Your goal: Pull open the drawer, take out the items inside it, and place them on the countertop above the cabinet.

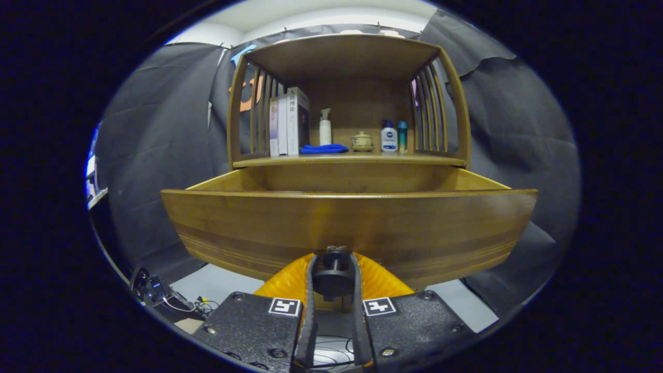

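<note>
At the near drawer front point(349, 228), the claw point(334, 282) pinches the dark knob point(333, 274); drawer pulled out, next comes releasing and reaching inside.

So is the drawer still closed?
No, the drawer is pulled out from under the shelf, and the tongs are shut on its dark knob.
</note>
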### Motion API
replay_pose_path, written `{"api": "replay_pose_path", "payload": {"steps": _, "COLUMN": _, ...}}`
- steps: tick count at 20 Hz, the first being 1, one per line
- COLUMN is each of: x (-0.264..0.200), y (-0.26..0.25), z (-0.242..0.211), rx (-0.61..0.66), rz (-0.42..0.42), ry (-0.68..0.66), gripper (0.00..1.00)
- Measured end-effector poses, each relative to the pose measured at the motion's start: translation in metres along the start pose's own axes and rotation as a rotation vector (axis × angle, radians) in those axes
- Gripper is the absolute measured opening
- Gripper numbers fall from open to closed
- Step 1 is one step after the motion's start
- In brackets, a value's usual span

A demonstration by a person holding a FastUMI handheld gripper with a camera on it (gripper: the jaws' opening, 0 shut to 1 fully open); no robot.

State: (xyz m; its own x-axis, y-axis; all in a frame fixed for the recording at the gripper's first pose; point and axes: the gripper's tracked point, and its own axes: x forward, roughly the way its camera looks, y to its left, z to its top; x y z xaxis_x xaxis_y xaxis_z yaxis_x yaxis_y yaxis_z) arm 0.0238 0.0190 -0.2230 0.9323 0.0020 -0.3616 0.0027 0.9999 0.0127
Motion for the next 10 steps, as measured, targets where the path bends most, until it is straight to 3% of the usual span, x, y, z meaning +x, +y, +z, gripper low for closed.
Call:
{"api": "replay_pose_path", "payload": {"steps": 4, "x": -0.001, "y": 0.002, "z": -0.003, "rx": -0.019, "rz": -0.002, "ry": 0.016, "gripper": 0.31}}
{"api": "replay_pose_path", "payload": {"steps": 7, "x": -0.007, "y": 0.0, "z": -0.002, "rx": -0.044, "rz": 0.013, "ry": 0.07, "gripper": 0.45}}
{"api": "replay_pose_path", "payload": {"steps": 10, "x": -0.023, "y": 0.013, "z": 0.028, "rx": 0.01, "rz": 0.072, "ry": 0.067, "gripper": 0.48}}
